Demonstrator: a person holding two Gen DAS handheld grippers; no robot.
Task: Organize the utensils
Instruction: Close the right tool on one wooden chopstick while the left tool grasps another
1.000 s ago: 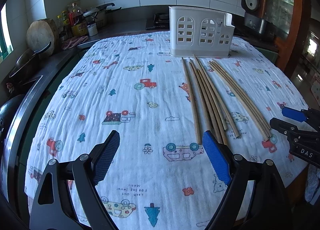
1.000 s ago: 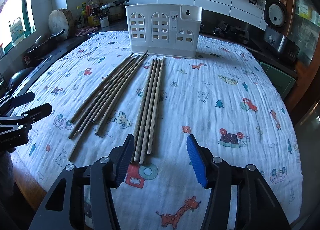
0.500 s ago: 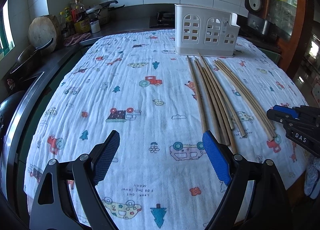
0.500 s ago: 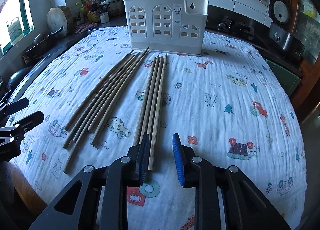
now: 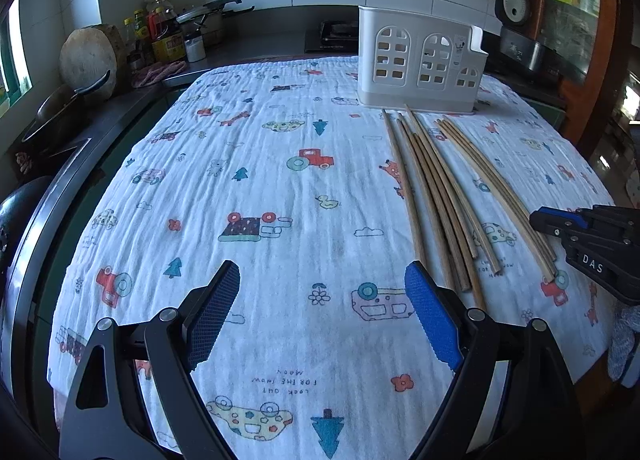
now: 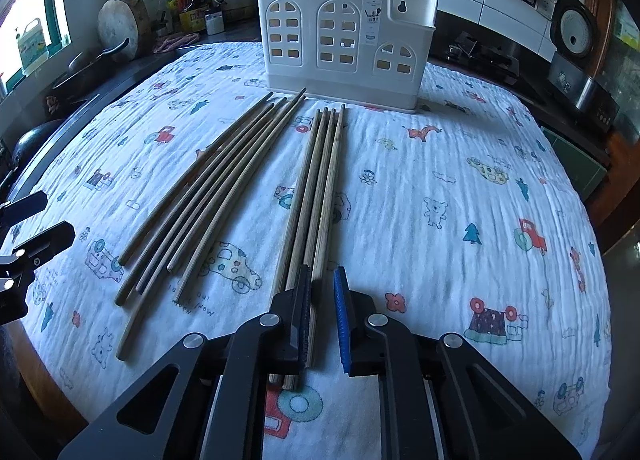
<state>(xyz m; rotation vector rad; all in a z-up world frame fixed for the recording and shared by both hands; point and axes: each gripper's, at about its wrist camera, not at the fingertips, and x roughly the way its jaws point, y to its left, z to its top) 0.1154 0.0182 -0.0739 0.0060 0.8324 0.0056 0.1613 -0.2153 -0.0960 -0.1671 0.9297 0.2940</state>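
The right gripper [image 6: 322, 312] has its jaws clenched on the near end of one chopstick [image 6: 325, 196] from the group of four at 12 o'clock on the desk [image 6: 460, 188]. The white holder [image 6: 344, 48] stands beyond. The left gripper [image 5: 322, 312] hovers with jaws released, the loose chopsticks [image 5: 436, 196] at its 2 o'clock.

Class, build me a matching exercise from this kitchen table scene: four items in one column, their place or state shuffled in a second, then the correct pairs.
Items
1. white holder
2. left gripper
3. right gripper
4. chopsticks

Descriptions
A. jaws wide apart over bare cloth
B. lying flat in two bundles
C. standing at the table's far end
D. jaws nearly together at a bundle's near end

Pairs: 1-C, 2-A, 3-D, 4-B
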